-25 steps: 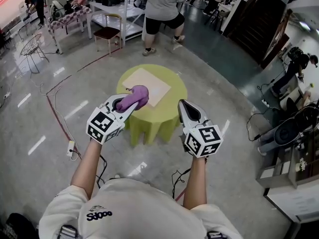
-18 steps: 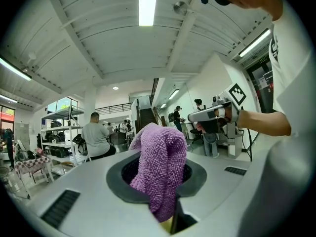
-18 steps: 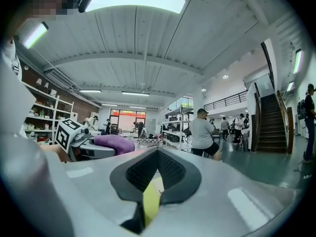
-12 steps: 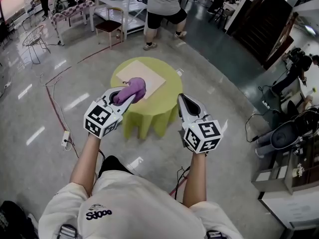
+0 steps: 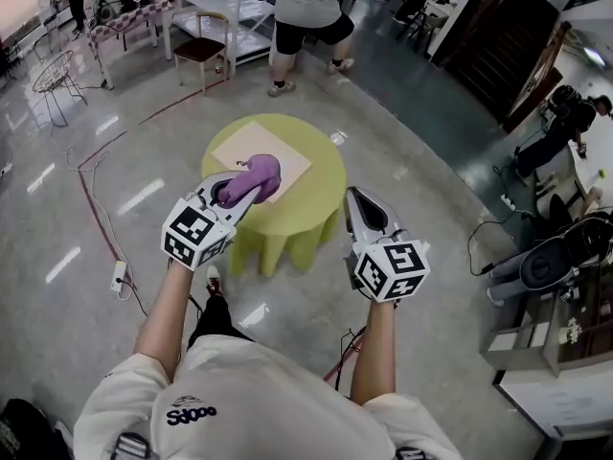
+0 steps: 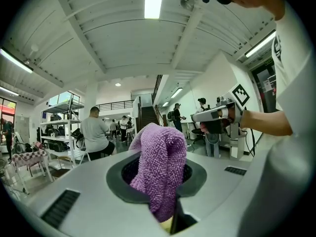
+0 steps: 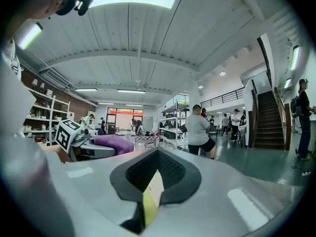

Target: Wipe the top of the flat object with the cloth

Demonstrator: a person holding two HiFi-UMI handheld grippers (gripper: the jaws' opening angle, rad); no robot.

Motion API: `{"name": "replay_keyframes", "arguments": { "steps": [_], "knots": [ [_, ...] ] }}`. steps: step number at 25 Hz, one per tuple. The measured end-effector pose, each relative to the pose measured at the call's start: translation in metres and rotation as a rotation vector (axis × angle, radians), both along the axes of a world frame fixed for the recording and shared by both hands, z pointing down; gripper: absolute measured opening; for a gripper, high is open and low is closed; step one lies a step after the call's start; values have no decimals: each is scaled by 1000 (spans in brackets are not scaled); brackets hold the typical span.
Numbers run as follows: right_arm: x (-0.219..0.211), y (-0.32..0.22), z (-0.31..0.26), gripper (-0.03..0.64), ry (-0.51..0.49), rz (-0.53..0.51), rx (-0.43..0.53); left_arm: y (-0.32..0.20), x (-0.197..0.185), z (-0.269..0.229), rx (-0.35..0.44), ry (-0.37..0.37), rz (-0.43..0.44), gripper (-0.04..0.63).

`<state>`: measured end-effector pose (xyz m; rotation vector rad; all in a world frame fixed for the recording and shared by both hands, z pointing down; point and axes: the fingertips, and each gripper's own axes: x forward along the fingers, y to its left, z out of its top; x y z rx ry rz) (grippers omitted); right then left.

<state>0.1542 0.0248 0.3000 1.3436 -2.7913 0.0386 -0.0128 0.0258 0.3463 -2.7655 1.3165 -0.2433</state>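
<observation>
A purple cloth [image 5: 251, 178] is pinched in my left gripper [image 5: 247, 192], which is shut on it and held in the air at the near edge of a round yellow-green table [image 5: 305, 207]. In the left gripper view the cloth [image 6: 161, 172] bulges up out of the closed jaws. A pale flat board [image 5: 259, 148] lies on the tabletop just beyond the cloth. My right gripper [image 5: 355, 205] is shut with nothing in it, held in the air by the table's right side. The right gripper view looks out level across the room and shows the left gripper with the cloth [image 7: 112, 143] at its left.
A person in a grey shirt and black shorts [image 5: 308, 17] stands beyond the table. White shelving [image 5: 213, 8], a small chair [image 5: 203, 54] and a wire chair [image 5: 53, 73] stand at the back left. Cables [image 5: 96, 209] trail over the floor at the left. A fan [image 5: 554, 257] and shelving sit at the right.
The view has shifted slightly: the table sits a little lower and nearer in the frame. Both grippers keep the same pose, with the cloth still held in the left one.
</observation>
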Motion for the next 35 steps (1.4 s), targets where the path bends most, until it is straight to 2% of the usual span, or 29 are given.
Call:
{"name": "replay_keyframes", "arguments": {
  "steps": [4, 11, 15, 18, 23, 27, 31, 35],
  "knots": [
    [-11, -36, 1, 8, -9, 8, 1, -40, -10, 4, 6, -7, 15, 69],
    [-51, -119, 2, 9, -6, 61, -2, -128, -55, 5, 0, -6, 36, 69],
    [-70, -170, 9, 9, 27, 117, -18, -179, -80, 8, -10, -5, 56, 69],
    [-77, -206, 17, 9, 16, 165, -55, -213, -94, 14, -26, -13, 71, 69],
    [-95, -242, 30, 9, 15, 202, -94, -256, -116, 30, -64, -27, 95, 69],
    [-106, -262, 55, 9, 14, 226, -146, -287, -134, 59, -128, -47, 90, 69],
    [-116, -289, 83, 9, 4, 218, -200, -317, -148, 89, -183, -65, 78, 69],
    [-113, -303, 109, 9, 30, 191, -248, -332, -145, 114, -229, -73, 43, 69]
  ]
}}
